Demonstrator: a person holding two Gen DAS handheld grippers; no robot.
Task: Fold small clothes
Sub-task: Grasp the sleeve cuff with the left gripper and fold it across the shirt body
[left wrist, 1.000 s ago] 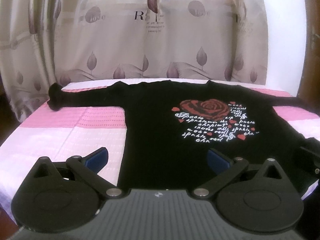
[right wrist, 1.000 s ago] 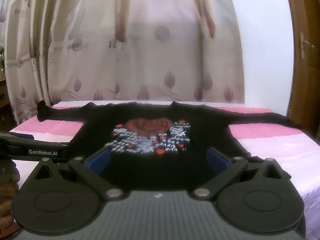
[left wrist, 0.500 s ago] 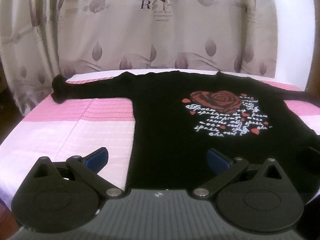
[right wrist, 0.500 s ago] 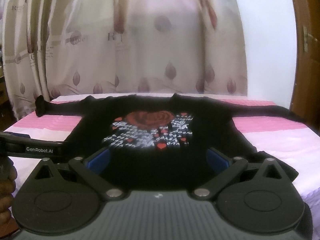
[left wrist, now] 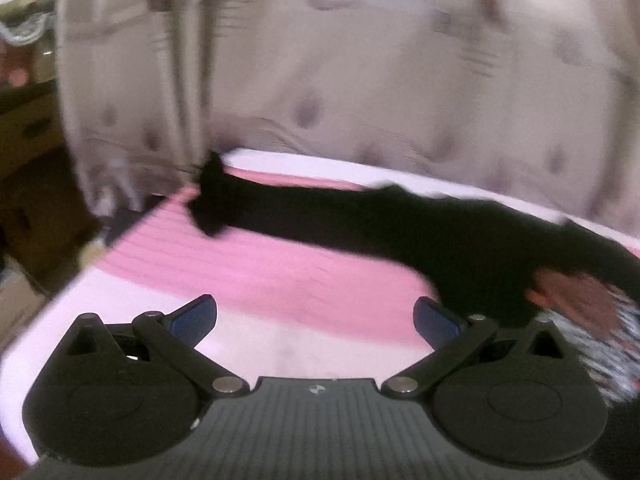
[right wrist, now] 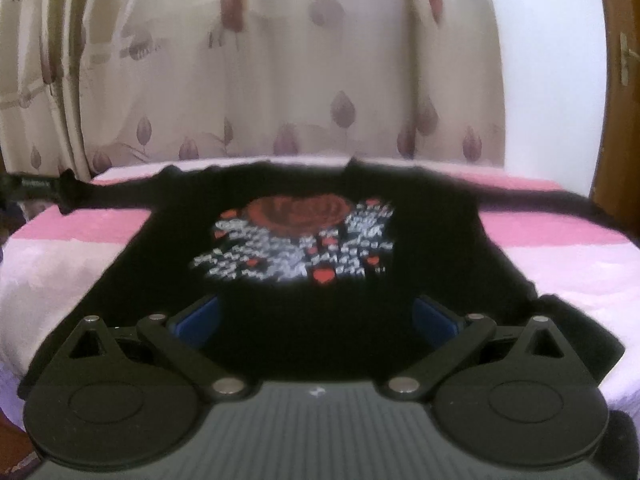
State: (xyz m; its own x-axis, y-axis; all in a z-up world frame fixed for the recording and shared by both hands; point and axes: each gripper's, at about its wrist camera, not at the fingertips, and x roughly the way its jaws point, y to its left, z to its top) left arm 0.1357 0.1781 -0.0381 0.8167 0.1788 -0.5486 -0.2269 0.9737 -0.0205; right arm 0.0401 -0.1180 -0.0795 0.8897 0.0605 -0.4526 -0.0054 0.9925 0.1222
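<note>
A black long-sleeved top (right wrist: 160,280) with a red rose and white lettering print (right wrist: 296,240) lies flat on a pink and white bed (right wrist: 60,264), sleeves spread out. In the blurred left wrist view its left sleeve (left wrist: 304,208) stretches toward the bed's far left corner, cuff (left wrist: 210,200) at the end. My left gripper (left wrist: 316,316) is open and empty above the pink sheet, short of the sleeve. My right gripper (right wrist: 316,316) is open and empty over the top's lower hem. The left gripper's body (right wrist: 28,186) shows at the sleeve's end.
A beige curtain with leaf pattern (right wrist: 280,80) hangs behind the bed. A wooden door (right wrist: 624,80) stands at the right. Brown boxes and clutter (left wrist: 28,140) sit left of the bed, past its edge (left wrist: 132,232).
My left gripper has swung quickly left toward the left sleeve's cuff, blurring its view. My right gripper moved slightly forward over the hem. Both stay open.
</note>
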